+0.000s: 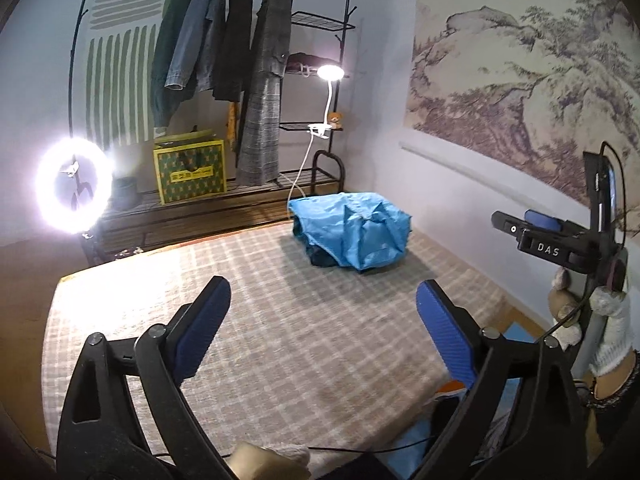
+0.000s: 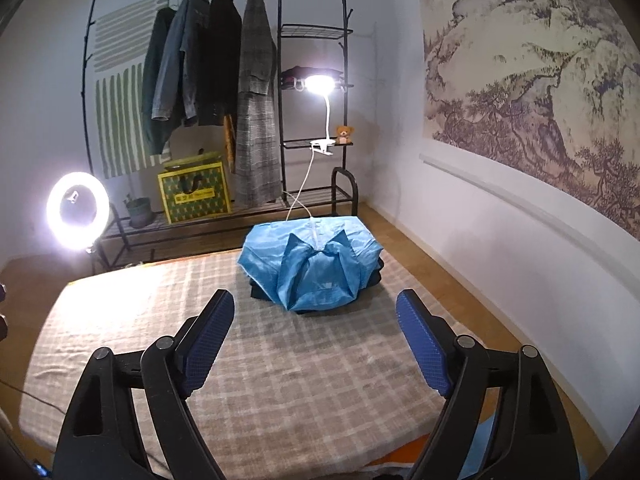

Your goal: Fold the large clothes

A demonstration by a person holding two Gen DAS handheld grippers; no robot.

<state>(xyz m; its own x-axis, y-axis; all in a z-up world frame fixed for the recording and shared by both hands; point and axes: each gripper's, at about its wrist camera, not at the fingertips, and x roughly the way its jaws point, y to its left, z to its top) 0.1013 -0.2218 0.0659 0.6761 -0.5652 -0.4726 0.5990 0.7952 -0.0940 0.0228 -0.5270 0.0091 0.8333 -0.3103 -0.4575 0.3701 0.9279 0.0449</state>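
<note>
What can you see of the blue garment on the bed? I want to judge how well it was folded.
The blue garment is a shiny, thin, light-blue fabric, creased and puffy, folded into a compact bundle with its flaps tucked toward the middle. A pale strip, perhaps a zip, runs down its top centre. It sits on top of darker folded clothing, at the far end of the checked bedcover. Both claws are open and apart from it; nothing grips it.
</note>
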